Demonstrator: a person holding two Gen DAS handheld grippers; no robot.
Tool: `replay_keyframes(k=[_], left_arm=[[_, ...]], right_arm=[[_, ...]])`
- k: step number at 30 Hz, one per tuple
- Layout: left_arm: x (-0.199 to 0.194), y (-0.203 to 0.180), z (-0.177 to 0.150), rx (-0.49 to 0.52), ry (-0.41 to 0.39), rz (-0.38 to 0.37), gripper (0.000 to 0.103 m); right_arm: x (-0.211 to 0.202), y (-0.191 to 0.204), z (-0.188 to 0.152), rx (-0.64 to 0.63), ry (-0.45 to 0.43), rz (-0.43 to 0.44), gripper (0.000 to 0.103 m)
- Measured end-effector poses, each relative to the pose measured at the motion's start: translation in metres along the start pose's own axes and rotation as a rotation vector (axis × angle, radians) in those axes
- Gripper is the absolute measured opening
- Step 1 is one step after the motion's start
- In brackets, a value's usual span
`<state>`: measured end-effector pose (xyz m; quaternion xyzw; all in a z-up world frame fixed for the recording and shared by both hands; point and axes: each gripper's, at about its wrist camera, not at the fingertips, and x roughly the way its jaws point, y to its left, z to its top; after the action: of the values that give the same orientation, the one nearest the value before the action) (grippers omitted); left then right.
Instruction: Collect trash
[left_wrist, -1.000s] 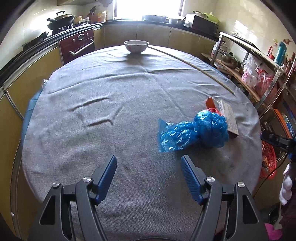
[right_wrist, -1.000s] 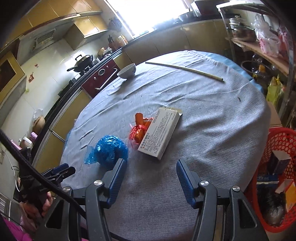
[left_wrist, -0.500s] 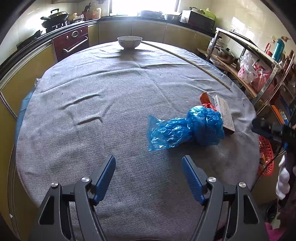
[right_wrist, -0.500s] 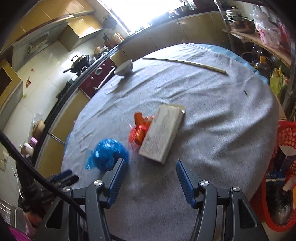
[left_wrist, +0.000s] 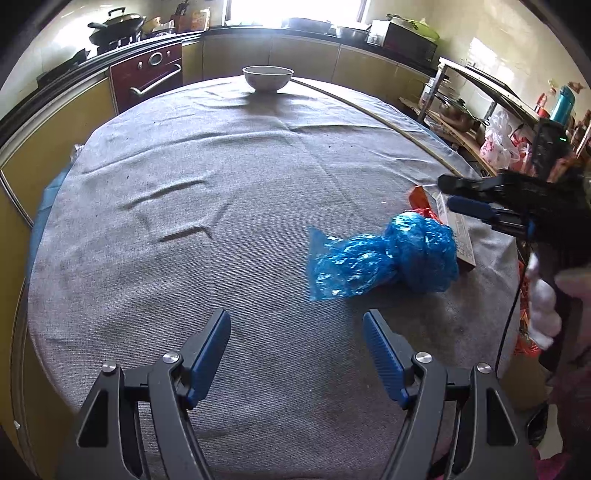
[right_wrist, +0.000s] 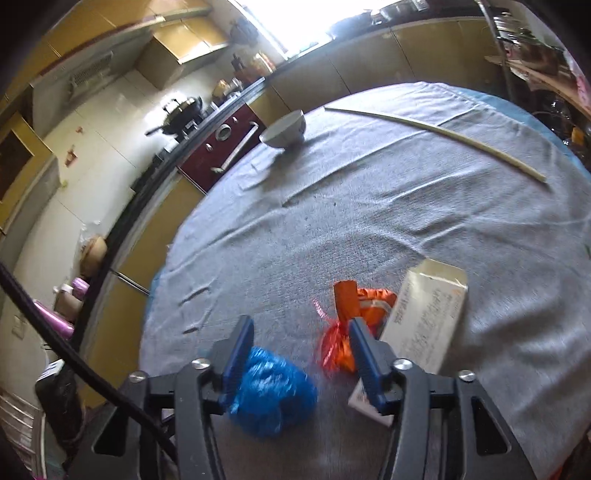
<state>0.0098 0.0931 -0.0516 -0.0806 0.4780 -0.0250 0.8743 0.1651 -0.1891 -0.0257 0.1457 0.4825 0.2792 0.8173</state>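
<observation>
My right hand-held gripper (right_wrist: 301, 354) is closing with nothing pressed between its pads yet. In its wrist view the crumpled blue plastic bag (right_wrist: 271, 393) sits low, against the left finger, and the orange wrapper (right_wrist: 341, 332) just inside the right one. My left hand-held gripper (left_wrist: 297, 354) stands wide and empty, with the bag (left_wrist: 384, 256) up and to the right, its long axis running left-right on the grey surface (left_wrist: 221, 184). The right one is nearer.

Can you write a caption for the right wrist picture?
Right claw closing above blue bag, orange wrapper and box.
</observation>
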Motion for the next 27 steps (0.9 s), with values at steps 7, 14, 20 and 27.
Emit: replay_keyframes(k=[7, 14, 20, 27], left_arm=[[0.003, 0.011, 0.000, -0.030, 0.003, -0.012, 0.075], [0.006, 0.013, 0.000, -0.032, 0.010, -0.019, 0.075], [0.004, 0.011, 0.005, -0.033, 0.013, -0.029, 0.075], [0.004, -0.025, 0.023, 0.035, 0.003, -0.073, 0.075]], right_arm=[[0.037, -0.003, 0.003, -0.021, 0.092, -0.202, 0.047], [0.053, -0.001, 0.000, -0.104, 0.102, -0.260, 0.039], [0.042, -0.005, -0.004, -0.086, 0.046, -0.211, 0.035], [-0.002, -0.017, -0.006, -0.006, -0.073, -0.077, 0.035]])
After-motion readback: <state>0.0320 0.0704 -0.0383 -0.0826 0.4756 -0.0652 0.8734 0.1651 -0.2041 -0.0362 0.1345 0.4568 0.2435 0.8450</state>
